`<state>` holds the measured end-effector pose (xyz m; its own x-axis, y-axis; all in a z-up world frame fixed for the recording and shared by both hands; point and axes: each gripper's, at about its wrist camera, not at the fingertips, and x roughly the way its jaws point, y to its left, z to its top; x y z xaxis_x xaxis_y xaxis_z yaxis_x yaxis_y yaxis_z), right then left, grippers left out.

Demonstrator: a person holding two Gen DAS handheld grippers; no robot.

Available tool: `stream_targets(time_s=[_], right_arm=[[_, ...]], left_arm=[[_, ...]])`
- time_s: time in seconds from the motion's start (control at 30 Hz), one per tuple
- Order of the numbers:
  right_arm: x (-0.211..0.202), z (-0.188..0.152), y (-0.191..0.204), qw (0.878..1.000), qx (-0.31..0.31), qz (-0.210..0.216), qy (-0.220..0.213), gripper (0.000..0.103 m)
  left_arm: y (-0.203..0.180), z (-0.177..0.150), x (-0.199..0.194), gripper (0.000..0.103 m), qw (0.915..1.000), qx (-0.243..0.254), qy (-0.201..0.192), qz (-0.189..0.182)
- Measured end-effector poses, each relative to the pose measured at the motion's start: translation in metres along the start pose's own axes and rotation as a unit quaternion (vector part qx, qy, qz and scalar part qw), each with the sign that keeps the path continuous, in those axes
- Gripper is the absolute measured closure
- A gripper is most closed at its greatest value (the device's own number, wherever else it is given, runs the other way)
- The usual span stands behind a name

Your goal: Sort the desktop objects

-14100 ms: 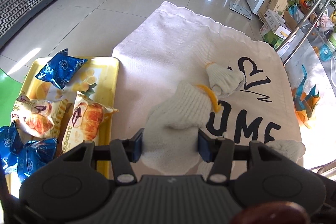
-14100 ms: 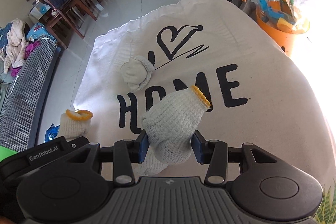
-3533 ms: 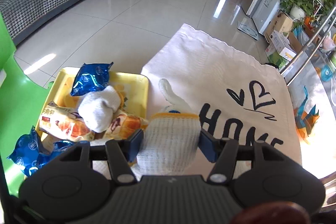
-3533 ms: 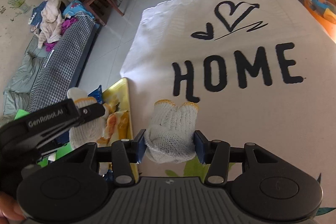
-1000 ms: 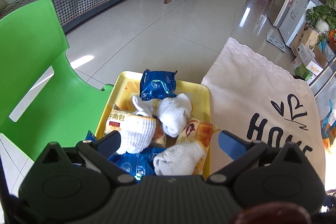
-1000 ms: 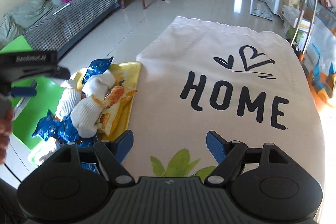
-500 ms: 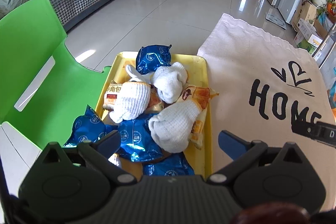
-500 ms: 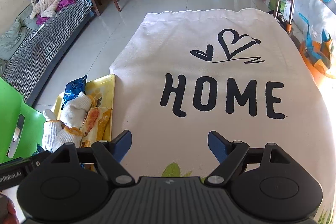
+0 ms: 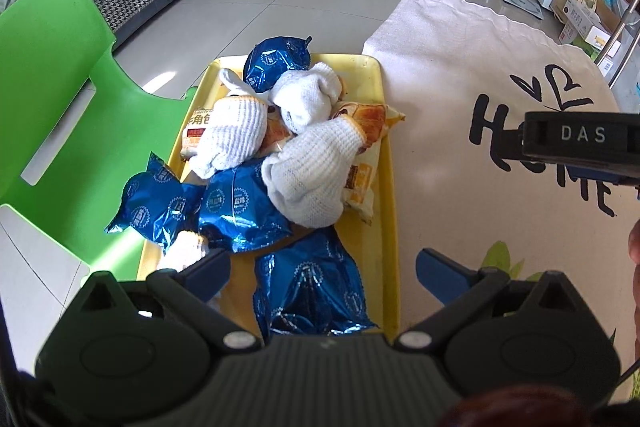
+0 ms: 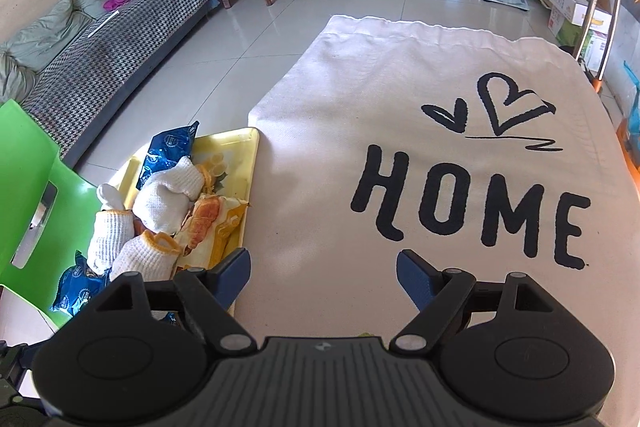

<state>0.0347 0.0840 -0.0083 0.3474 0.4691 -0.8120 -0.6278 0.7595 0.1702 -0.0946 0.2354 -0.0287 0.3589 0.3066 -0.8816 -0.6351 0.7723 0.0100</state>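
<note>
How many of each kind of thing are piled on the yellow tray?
On the yellow tray, as far as the left wrist view shows:
White knitted gloves: 4
Blue snack packets: 4
Croissant packets: 2
Total: 10; more may be hidden underneath.

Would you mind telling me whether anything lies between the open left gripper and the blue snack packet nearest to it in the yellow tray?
Nothing visible does. The left gripper is open, and the blue packet lies uncovered in the yellow tray right below its fingers. The white gloves sit farther back.
</note>
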Motion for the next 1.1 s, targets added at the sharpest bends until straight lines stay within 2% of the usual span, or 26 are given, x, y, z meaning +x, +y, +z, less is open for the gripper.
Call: stream_targets(time_s=[0.4, 0.63, 1.1], right_arm=[[0.014, 0.002, 0.032, 0.997, -0.068, 0.019, 0.008, 0.022], [0.023, 0.003, 0.040, 0.996, -0.082, 0.017, 0.014, 0.022], [0.034, -0.002, 0.053, 0.993, -0.109, 0.022, 0.033, 0.022]], left_arm=[[-0.005, -0.011, 0.010, 0.001, 0.9996, 0.012, 0.022, 0.015], [-0.006, -0.017, 0.016, 0.001, 0.9990, 0.005, 0.044, 0.004], [-0.008, -0.023, 0.024, 0.001, 0.9980, 0.002, 0.062, 0.008]])
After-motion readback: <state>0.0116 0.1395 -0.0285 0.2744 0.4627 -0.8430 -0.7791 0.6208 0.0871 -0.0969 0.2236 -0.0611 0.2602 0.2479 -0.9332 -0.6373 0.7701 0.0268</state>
